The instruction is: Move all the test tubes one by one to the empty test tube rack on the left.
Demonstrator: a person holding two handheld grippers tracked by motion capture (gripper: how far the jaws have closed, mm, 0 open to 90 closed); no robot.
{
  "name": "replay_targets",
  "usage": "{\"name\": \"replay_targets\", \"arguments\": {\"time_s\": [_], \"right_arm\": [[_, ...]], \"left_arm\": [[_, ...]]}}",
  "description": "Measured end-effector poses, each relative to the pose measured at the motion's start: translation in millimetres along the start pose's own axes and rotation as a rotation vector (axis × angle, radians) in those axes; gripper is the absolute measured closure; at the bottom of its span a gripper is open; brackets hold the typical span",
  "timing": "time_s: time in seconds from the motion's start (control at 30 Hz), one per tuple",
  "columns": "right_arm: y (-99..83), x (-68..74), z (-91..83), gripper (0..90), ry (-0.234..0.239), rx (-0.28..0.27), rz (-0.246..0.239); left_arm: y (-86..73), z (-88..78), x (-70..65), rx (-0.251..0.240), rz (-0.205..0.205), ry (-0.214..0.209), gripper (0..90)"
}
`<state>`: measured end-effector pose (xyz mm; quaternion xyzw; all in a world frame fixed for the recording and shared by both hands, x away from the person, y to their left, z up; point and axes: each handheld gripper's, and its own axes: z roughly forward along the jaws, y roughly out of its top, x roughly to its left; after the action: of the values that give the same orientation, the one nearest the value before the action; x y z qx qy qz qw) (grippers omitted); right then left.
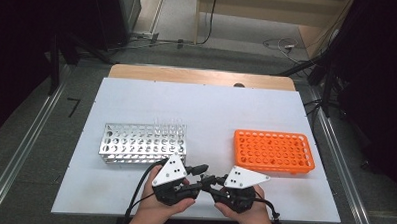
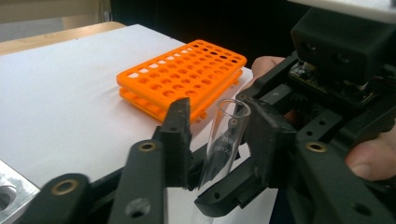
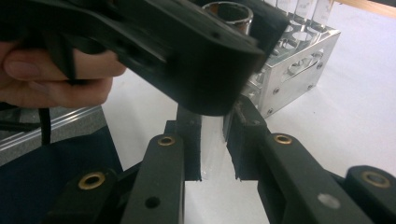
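- The left tongs [image 1: 203, 168] and the right tongs [image 1: 207, 181] meet nose to nose at the 6 o'clock edge of the white counter [image 1: 206, 105], each held in one of the person's hands.
- A clear glass test tube [image 2: 226, 140] stands nearly upright between the two pairs of tongs, its open mouth at the top; in the right gripper view its rim [image 3: 227, 10] peeks over the left gripper's black body.
- The right tongs are clamped narrow on the tube's lower part, pads against the glass on both sides.
- The left tongs have the tube between their jaws; the right-hand pad lies against the glass, while at the other pad I cannot tell whether it touches.
- The orange rack [image 1: 273, 151] lies flat at 3 o'clock from the counter's centre, just beyond the right hand, every hole open.
- The metal rack [image 1: 144, 142] sits at 9 o'clock, with several clear tubes standing in its far row.
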<state>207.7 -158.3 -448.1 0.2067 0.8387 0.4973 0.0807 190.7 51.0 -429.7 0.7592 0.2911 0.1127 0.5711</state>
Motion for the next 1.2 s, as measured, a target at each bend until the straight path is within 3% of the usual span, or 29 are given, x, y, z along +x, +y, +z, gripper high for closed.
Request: {"name": "replay_targets", "arguments": {"time_s": [0.2,0.73,0.97,1.2], "right_arm": [[0.4,0.6,-0.5,74.1,0.003,0.001,-0.002],[0.2,-0.2,-1.1,72.0,-0.002,0.002,0.004],[-0.6,-1.2,-0.5,54.6,-0.004,0.007,0.010],[-1.3,-9.3,-8.6,22.7,-0.025,-0.012,0.032]], "left_arm": [[0.1,0.5,-2.5,-0.006,0.011,-0.017,72.4],[0.4,-1.2,-0.6,-0.008,0.010,0.011,75.4],[1.4,-9.6,7.2,-0.028,-0.014,0.028,75.5],[3.1,-17.3,15.6,-0.040,-0.025,0.054,75.5]]}}
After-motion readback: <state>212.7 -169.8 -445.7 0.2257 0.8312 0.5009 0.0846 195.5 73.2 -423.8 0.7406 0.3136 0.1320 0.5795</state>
